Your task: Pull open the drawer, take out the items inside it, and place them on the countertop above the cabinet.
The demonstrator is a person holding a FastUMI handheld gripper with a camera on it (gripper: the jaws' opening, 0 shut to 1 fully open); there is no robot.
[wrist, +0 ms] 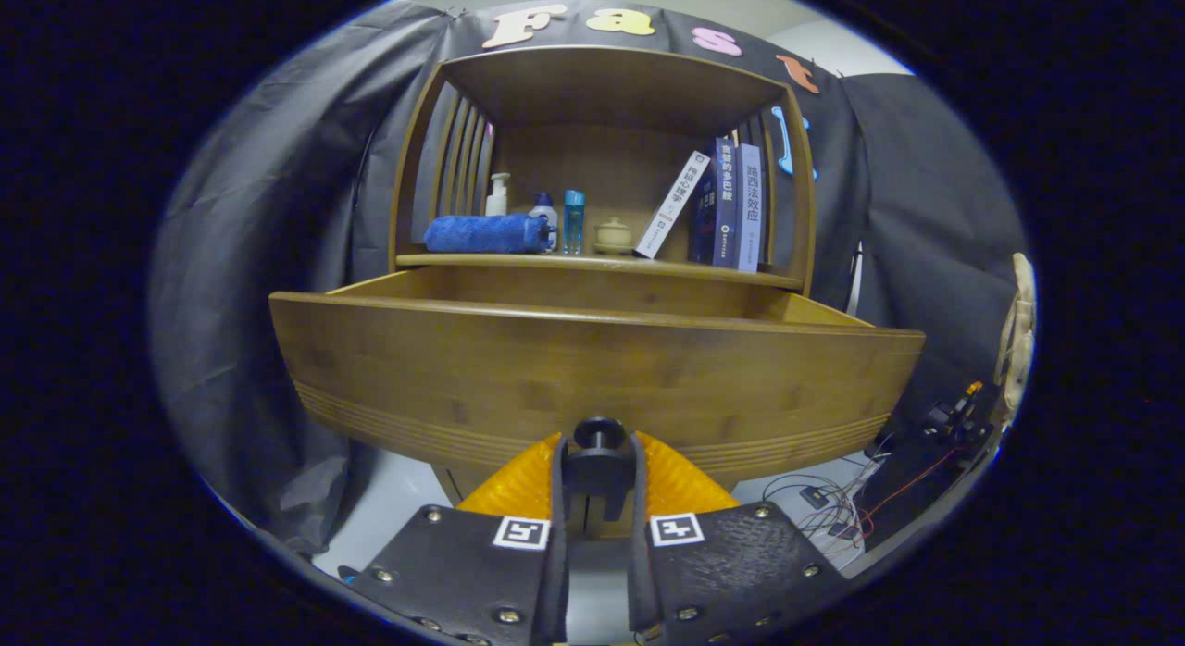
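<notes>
I have the gripper (pixel 599 475) clamped narrow on the drawer's dark knob (pixel 599 432), both fingers pressing it, to haul the wooden drawer (pixel 592 373) outward. It stands open below the countertop (pixel 602 262); its contents are hidden behind the front.

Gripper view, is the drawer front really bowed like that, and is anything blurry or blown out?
Gripper view: fisheye bends the drawer front; it's lens distortion. Shelf books stay sharp, lighting dim and even, no glare. The tongs flank the dark knob, apparently closed on it.

Drawer (pixel 592 368) juts out below shelf (pixel 602 262) holding books (pixel 727 206).
</notes>
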